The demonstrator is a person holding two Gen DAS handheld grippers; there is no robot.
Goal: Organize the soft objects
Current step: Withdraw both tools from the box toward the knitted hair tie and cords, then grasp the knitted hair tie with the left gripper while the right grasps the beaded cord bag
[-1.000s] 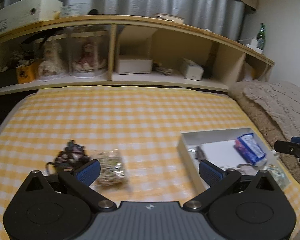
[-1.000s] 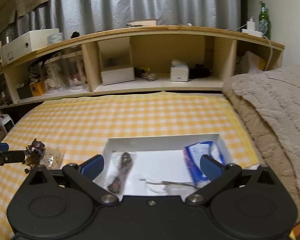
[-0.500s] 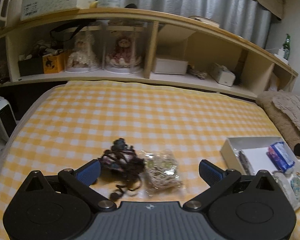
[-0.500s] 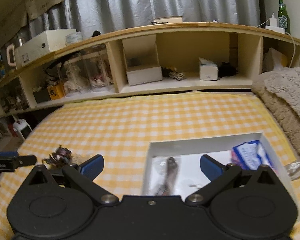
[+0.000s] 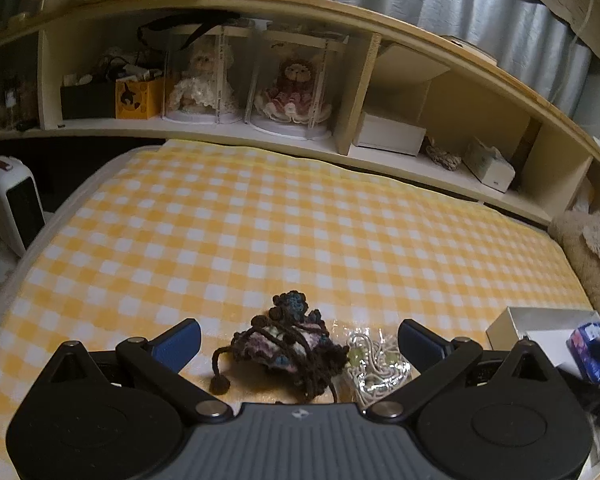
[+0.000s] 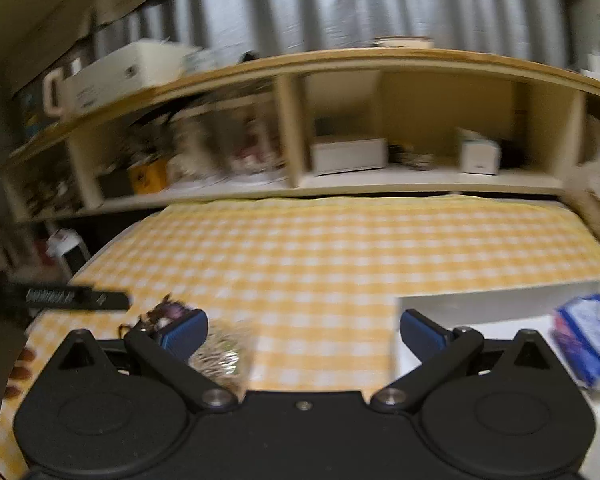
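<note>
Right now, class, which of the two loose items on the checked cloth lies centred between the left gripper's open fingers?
The dark crocheted pouch. The clear bag of beads lies beside it, close to the right-hand finger.

One pouch, one bag, one box

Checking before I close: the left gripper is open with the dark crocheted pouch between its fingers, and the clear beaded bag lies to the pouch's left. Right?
Not quite. In the left wrist view the left gripper is open around the crocheted pouch, but the clear beaded bag lies to the pouch's right, toward the white box, touching the pouch's edge.
</note>
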